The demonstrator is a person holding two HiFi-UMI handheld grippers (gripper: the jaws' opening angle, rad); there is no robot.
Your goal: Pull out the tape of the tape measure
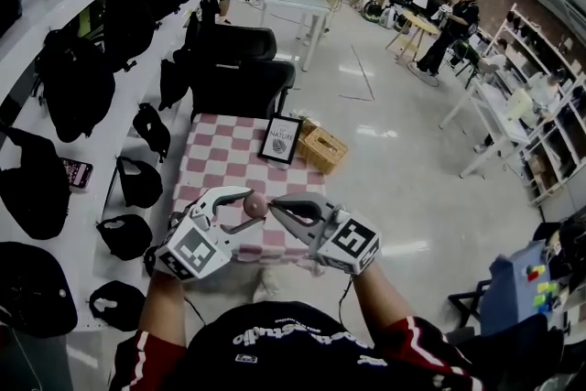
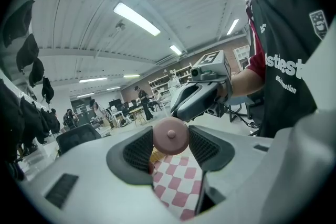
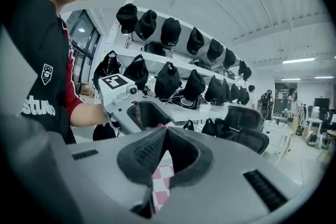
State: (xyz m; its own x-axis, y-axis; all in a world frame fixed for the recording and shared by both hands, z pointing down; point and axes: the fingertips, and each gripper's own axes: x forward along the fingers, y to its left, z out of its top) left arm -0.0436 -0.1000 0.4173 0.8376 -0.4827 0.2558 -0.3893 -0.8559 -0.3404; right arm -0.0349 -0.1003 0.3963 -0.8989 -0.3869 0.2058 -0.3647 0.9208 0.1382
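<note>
A small round pink tape measure (image 1: 255, 205) is held in the air above the near end of the checkered table (image 1: 220, 162). My left gripper (image 1: 247, 200) is shut on it; in the left gripper view the pink disc (image 2: 170, 135) sits squeezed between the two black pads (image 2: 139, 152). My right gripper (image 1: 277, 207) comes in from the right with its tips against the disc. In the right gripper view its jaws (image 3: 165, 134) are pressed together, and a sliver of pink (image 3: 167, 124) shows just past them. No drawn-out tape is visible. Whether the tape's end is pinched is hidden.
On the far end of the table stand a framed sign (image 1: 280, 140) and a wooden box (image 1: 322, 147). A black office chair (image 1: 240, 69) stands behind the table. Shelves with black bags (image 1: 73, 78) line the left wall. People stand far back in the room.
</note>
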